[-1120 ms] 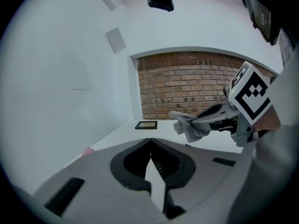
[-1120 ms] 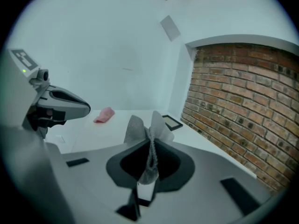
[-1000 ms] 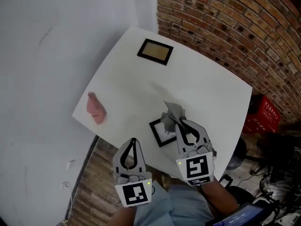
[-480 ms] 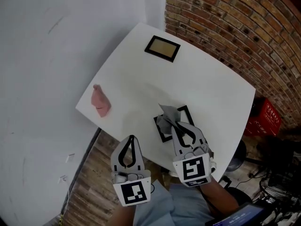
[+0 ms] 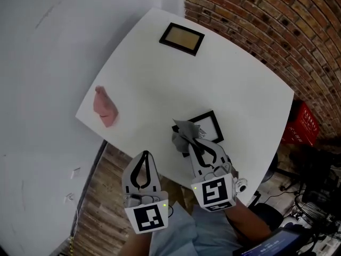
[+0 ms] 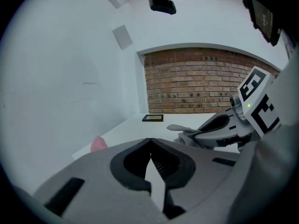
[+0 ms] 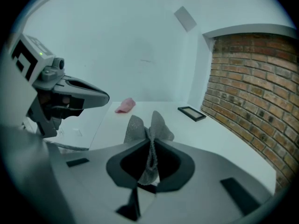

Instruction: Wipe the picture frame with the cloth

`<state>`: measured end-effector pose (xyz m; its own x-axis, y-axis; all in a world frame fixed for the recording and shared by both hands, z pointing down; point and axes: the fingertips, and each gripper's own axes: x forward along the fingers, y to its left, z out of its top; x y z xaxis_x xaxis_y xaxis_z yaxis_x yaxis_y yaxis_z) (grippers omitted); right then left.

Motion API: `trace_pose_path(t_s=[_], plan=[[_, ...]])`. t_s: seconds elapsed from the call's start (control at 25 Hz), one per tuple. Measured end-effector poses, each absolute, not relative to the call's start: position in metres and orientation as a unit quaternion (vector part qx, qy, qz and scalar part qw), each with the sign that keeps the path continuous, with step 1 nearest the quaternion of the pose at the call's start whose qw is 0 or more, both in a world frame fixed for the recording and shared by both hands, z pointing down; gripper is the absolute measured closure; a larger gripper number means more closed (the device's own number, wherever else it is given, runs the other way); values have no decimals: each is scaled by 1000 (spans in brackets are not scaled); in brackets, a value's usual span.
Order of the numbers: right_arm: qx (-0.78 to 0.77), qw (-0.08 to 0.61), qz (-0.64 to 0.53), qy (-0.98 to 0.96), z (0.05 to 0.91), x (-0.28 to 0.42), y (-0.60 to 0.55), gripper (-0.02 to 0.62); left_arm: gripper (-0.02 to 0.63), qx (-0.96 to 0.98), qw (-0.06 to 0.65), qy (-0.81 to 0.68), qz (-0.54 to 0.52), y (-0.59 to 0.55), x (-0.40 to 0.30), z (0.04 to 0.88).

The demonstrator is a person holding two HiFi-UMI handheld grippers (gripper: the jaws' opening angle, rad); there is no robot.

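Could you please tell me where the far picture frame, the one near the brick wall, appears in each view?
Head view: far picture frame at top centre, near the table's far corner.
Left gripper view: small, at centre, just below the brick wall.
Right gripper view: right of centre, lying flat.
Shared landmark: the brick wall, close behind the frame in every view.

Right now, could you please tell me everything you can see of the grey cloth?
The cloth is grey, soft-looking fabric, crumpled and pinched between the shut jaws of the right claw. Two corners fan out past the tips. It sits at one corner of the black picture frame on the white table.
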<state>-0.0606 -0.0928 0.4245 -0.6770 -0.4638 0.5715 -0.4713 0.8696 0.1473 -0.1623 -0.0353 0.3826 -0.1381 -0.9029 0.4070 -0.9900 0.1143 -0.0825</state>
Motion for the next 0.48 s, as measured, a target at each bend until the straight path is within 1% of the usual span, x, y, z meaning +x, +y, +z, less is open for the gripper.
trace_pose_path(t_s=[0.48], plan=[[230,373,39,-898,485,-62,-91,568,597,643,183,-719,190,-46,-168,436]])
